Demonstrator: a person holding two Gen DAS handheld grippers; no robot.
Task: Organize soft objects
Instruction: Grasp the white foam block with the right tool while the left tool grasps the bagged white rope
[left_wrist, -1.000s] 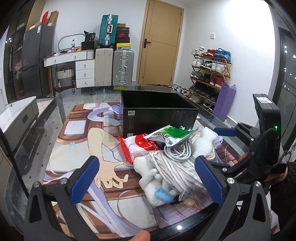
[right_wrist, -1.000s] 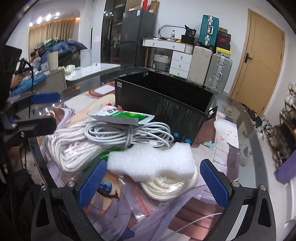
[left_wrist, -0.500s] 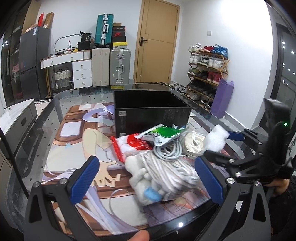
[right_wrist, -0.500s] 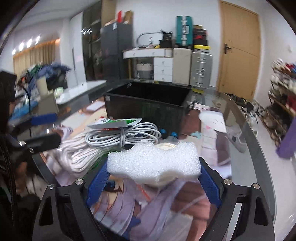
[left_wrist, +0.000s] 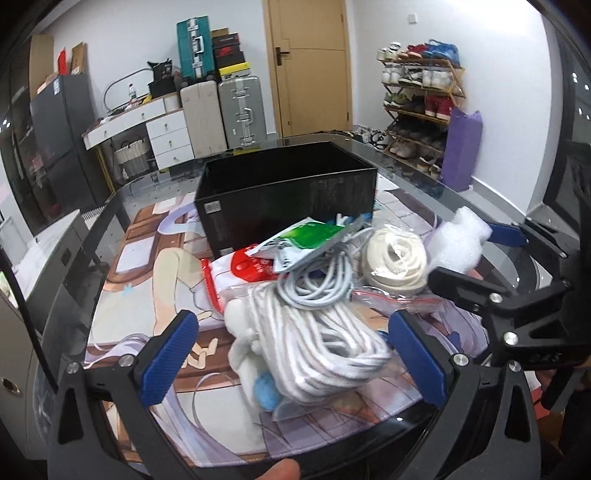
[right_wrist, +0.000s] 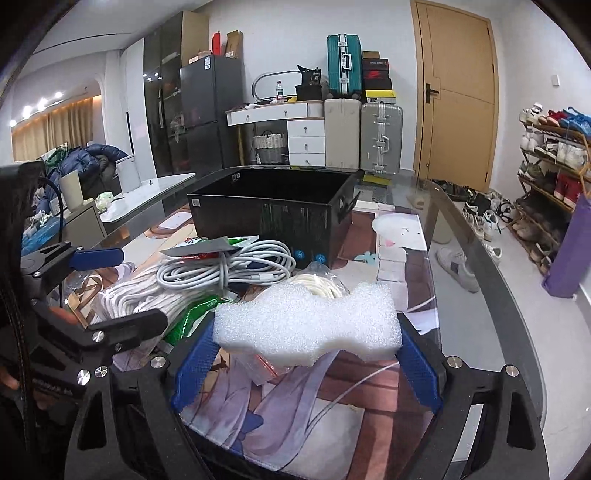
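Foam block (right_wrist: 308, 325): one, clamped in right gripper (right_wrist: 306, 363), lifted just in front of one black box (right_wrist: 273, 206). Left gripper (left_wrist: 291, 350) wide, empty, over one rope bundle (left_wrist: 317, 339). Two cable coils beside it.

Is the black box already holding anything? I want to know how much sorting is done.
No: in the left wrist view the black box shows only dark inner walls, while the foam block sits in the right hand-held gripper.
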